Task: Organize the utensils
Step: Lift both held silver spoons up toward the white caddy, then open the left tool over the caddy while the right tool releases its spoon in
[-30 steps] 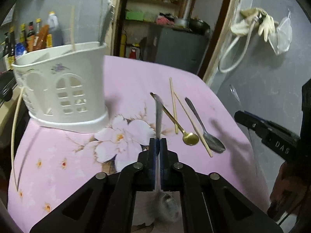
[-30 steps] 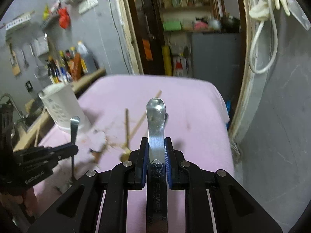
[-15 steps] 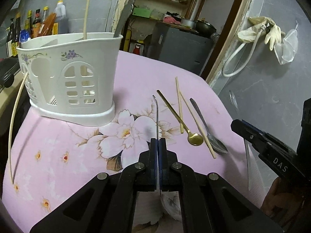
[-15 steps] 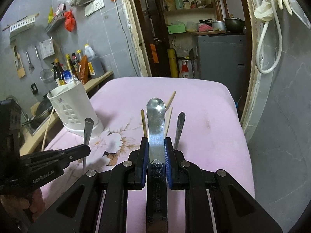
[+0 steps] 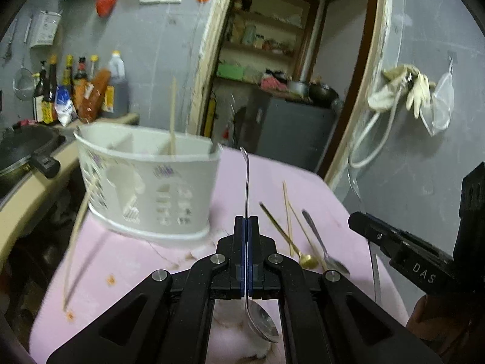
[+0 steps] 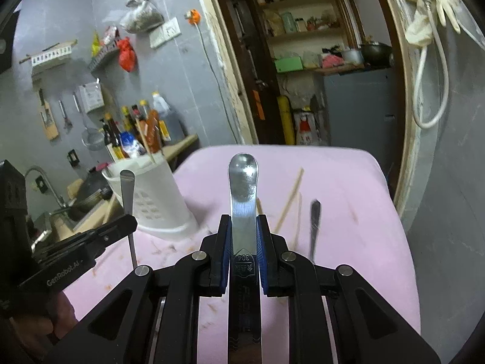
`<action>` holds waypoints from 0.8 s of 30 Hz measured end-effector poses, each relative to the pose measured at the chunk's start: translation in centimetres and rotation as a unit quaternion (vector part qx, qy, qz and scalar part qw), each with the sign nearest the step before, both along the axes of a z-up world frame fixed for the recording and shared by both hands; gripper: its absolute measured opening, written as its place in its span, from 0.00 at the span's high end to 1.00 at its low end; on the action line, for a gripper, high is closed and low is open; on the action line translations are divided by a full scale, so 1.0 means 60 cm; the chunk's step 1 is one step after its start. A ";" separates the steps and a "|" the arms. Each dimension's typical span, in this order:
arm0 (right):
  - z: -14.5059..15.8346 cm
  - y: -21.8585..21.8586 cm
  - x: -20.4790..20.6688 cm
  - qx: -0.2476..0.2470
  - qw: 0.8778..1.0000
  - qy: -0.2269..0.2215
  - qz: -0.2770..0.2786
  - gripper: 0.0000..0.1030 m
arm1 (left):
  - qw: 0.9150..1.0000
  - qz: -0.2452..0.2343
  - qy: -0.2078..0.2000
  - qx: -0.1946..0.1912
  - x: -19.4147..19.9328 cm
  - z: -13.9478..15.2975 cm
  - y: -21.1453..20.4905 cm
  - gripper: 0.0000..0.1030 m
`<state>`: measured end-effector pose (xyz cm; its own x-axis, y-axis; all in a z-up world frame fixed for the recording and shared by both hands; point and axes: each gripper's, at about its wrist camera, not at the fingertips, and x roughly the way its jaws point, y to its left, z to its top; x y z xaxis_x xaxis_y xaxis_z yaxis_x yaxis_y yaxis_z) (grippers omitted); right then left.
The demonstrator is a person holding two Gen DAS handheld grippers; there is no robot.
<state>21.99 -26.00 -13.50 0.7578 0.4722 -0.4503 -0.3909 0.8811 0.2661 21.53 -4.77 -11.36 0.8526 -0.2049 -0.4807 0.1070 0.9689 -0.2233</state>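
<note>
My left gripper (image 5: 246,227) is shut on a steel spoon (image 5: 247,182), handle pointing up and forward, bowl below the fingers. It hangs above the pink table, just right of the white utensil caddy (image 5: 145,182), which holds a chopstick (image 5: 172,115). My right gripper (image 6: 244,227) is shut on the flat handle of another steel utensil (image 6: 242,182), above the table's near right side. A gold spoon (image 5: 288,239), two wooden chopsticks (image 5: 286,212) and a steel spoon (image 5: 321,242) lie on the table right of the left gripper.
The caddy (image 6: 151,194) shows at left in the right wrist view. A loose chopstick (image 5: 75,236) leans off the table's left edge. A counter with sauce bottles (image 5: 75,91) and a black pan (image 5: 24,151) is left. A grey wall is on the right.
Both grippers have risen and tilted up with their utensils. The left gripper has moved nearer the caddy's right side; the view is blurred with motion.
</note>
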 end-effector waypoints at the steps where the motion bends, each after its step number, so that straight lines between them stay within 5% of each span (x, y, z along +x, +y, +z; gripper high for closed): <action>1: 0.006 0.004 0.003 0.005 1.000 -0.005 0.002 0.87 | 1.000 0.004 -0.006 -0.001 0.002 0.009 0.004 1.00; 15: 0.149 0.169 0.074 0.127 0.978 -0.159 0.052 0.87 | 0.992 0.062 -0.110 -0.019 0.041 0.167 0.181 1.00; 24: 0.125 0.264 0.108 0.108 0.971 -0.212 0.023 0.87 | 0.983 0.092 -0.157 -0.023 0.122 0.168 0.304 1.00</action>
